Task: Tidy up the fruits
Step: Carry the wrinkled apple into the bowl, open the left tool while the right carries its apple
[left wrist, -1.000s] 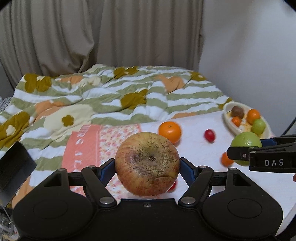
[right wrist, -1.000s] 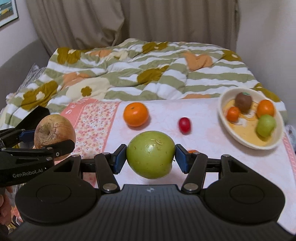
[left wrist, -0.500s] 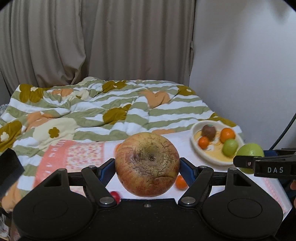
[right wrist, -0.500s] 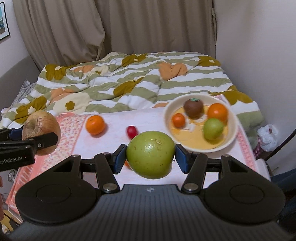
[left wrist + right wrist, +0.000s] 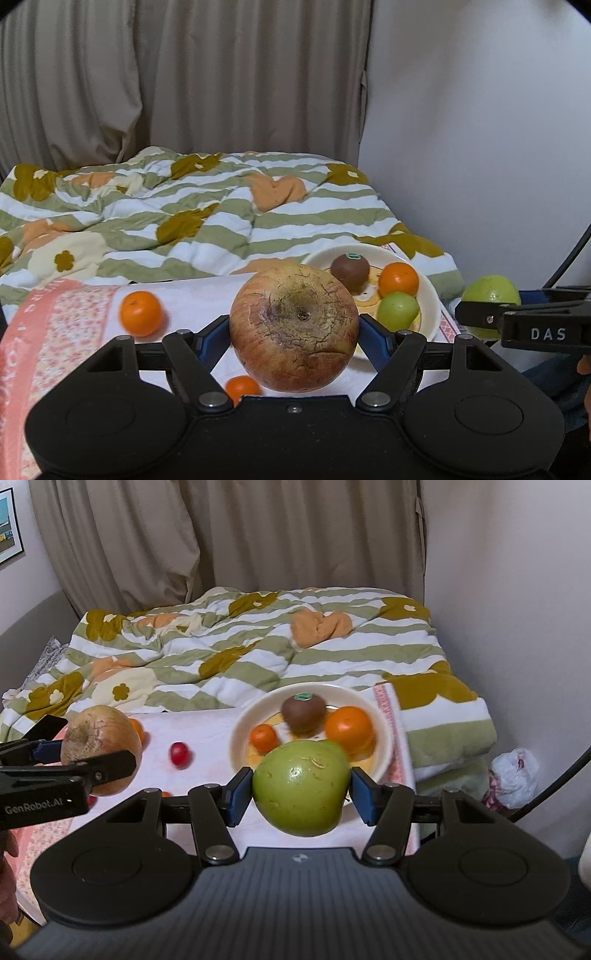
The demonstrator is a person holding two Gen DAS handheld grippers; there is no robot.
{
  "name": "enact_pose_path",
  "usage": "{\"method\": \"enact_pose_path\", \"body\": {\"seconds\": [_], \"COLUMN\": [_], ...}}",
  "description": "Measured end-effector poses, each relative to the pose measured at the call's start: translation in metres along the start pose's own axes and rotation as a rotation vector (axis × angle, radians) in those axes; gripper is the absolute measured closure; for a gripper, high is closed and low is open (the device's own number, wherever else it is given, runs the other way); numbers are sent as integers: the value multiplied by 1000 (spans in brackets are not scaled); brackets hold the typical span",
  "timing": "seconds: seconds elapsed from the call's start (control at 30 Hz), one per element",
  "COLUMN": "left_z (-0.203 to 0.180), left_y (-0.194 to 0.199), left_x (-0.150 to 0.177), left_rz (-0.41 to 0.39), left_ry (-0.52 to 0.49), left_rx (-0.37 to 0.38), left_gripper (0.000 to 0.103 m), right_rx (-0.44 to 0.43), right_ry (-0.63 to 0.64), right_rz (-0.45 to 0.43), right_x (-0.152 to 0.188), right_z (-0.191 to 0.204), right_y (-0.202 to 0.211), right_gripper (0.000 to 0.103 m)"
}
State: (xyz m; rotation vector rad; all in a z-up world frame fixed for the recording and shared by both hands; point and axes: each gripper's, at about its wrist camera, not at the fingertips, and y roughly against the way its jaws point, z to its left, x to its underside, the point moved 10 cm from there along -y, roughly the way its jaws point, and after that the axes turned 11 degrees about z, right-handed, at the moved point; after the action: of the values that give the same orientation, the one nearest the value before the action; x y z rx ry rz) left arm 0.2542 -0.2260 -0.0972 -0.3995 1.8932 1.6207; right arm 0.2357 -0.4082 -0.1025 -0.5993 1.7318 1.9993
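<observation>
My left gripper (image 5: pixel 293 328) is shut on a wrinkled red-yellow apple (image 5: pixel 293 328), held above the table; it also shows in the right wrist view (image 5: pixel 101 749). My right gripper (image 5: pixel 301 794) is shut on a green apple (image 5: pixel 301 794), held in front of the cream bowl (image 5: pixel 240 731); this apple also shows at the right of the left wrist view (image 5: pixel 489 295). The bowl (image 5: pixel 430 295) holds a kiwi (image 5: pixel 303 714), an orange (image 5: pixel 349 729), a small orange (image 5: pixel 264 737) and a green fruit (image 5: pixel 398 311).
On the white and pink cloth (image 5: pixel 207 734) lie an orange (image 5: pixel 141 313), a small orange (image 5: pixel 242 387) and a red cherry-size fruit (image 5: pixel 180 754). A striped flowered quilt (image 5: pixel 258 646) lies behind. A wall (image 5: pixel 517 609) and a plastic bag (image 5: pixel 515 777) are at right.
Both grippers have swung right towards the bowl, still holding their apples. The bowl now sits just beyond the green apple and closer behind the red apple.
</observation>
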Motion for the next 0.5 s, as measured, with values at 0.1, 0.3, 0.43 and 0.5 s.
{"method": "enact_pose_path", "body": {"seconds": [0.1, 0.3, 0.43, 0.5], "left_z": [-13, -34, -47, -53], "left_y": [-18, -61, -86, -98], "left_x": [-6, -14, -14, -12], "left_rz": [20, 71, 112, 137], "left_ry": [-11, -64, -117, -145], "left_rx": [7, 30, 43, 47], "left_gripper": [26, 26, 26, 26], "right_rx": [8, 21, 40, 47], "right_ry": [-6, -44, -73, -89], "right_rz": [8, 28, 35, 38], "right_x": [-7, -14, -18, -19], "right_z": [-19, -48, -59, -65], "right_y": [-8, -29, -41, -45], "right_gripper": [31, 31, 31, 31]}}
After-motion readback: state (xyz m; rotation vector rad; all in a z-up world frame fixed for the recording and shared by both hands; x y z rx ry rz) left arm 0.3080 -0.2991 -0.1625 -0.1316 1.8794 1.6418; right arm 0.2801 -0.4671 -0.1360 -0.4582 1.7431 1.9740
